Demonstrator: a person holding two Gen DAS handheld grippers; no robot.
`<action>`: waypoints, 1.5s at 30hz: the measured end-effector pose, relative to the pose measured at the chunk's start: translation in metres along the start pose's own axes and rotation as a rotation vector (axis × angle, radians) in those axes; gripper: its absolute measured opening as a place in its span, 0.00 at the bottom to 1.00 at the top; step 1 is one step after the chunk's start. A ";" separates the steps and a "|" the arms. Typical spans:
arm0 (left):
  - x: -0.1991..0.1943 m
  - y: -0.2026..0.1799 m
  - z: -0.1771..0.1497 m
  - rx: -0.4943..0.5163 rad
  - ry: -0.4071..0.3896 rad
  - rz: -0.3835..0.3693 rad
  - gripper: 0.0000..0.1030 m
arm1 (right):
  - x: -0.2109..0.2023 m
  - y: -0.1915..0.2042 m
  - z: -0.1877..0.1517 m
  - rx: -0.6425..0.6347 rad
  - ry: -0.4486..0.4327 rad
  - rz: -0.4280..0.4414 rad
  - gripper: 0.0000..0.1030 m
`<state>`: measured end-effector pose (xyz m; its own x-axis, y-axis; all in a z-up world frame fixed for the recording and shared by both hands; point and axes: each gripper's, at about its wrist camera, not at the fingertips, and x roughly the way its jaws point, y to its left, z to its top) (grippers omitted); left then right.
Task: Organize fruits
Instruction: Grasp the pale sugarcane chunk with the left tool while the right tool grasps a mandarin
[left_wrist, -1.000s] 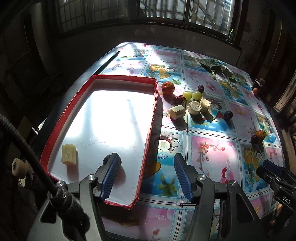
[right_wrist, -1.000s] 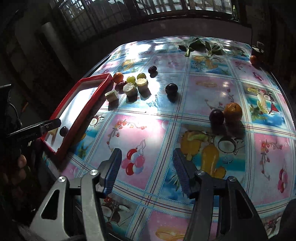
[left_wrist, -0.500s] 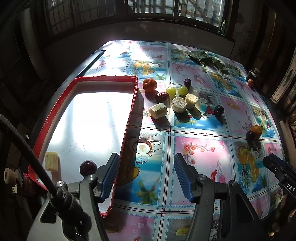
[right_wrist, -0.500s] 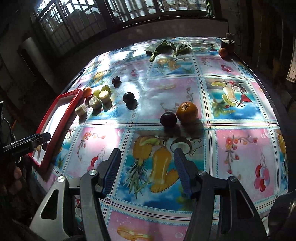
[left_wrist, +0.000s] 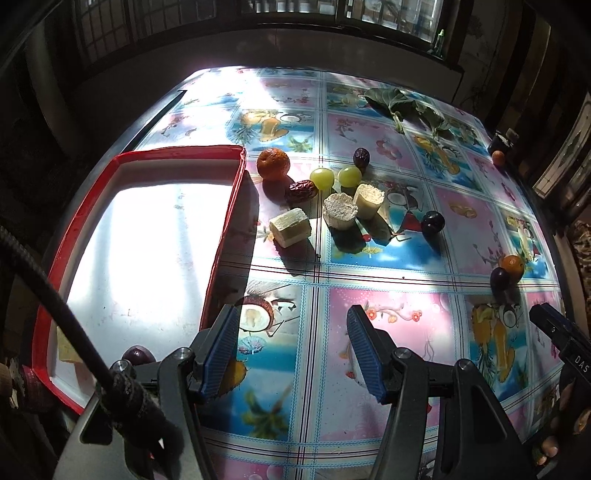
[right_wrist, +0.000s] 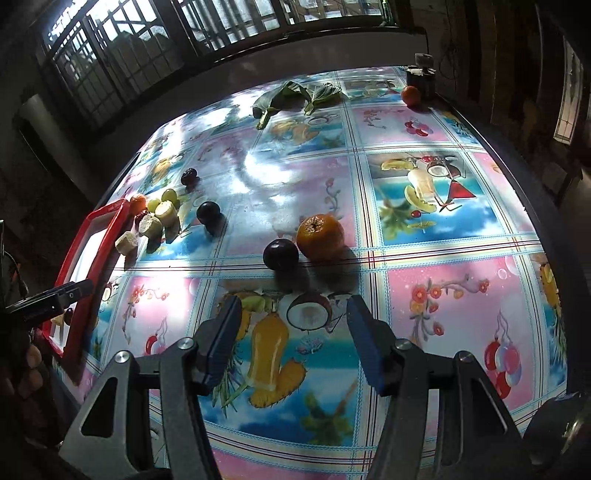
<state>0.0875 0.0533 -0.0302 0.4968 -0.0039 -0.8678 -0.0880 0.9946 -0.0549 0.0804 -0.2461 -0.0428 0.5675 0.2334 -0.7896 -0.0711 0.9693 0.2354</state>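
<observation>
A red-rimmed white tray (left_wrist: 225, 225) lies at the table's left; inside near its front end sit a dark plum (left_wrist: 137, 355) and a pale cut piece (left_wrist: 66, 349). Beside the tray's far corner lie an orange (left_wrist: 273, 163), a red date (left_wrist: 302, 190), two green grapes (left_wrist: 322, 178), several pale cut pieces (left_wrist: 290, 232) and dark plums (left_wrist: 432, 222). My left gripper (left_wrist: 291, 354) is open and empty above the cloth just right of the tray. My right gripper (right_wrist: 293, 343) is open and empty, just short of a dark plum (right_wrist: 280, 254) and an orange (right_wrist: 320, 235).
The table carries a glossy fruit-print cloth (right_wrist: 424, 295). Green leaves (right_wrist: 295, 96) lie at the far side, with a small orange (right_wrist: 410, 96) next to a dark jar (right_wrist: 421, 75) at the far right corner. Barred windows stand behind the table.
My left gripper has moved right, off the tray and over the cloth. My right gripper has moved right and forward, closer to the plum and orange pair. Both stayed open.
</observation>
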 end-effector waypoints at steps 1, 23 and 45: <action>0.002 0.001 0.001 -0.005 0.002 -0.002 0.59 | 0.001 -0.001 0.002 0.001 -0.001 -0.006 0.59; 0.068 0.008 0.049 -0.057 0.082 0.048 0.50 | 0.043 -0.012 0.045 0.034 0.001 -0.051 0.46; 0.065 0.010 0.045 -0.035 0.041 -0.033 0.03 | 0.035 -0.016 0.032 0.077 -0.003 0.013 0.37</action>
<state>0.1580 0.0675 -0.0654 0.4645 -0.0417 -0.8846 -0.1029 0.9896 -0.1006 0.1280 -0.2557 -0.0558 0.5691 0.2457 -0.7847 -0.0152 0.9573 0.2887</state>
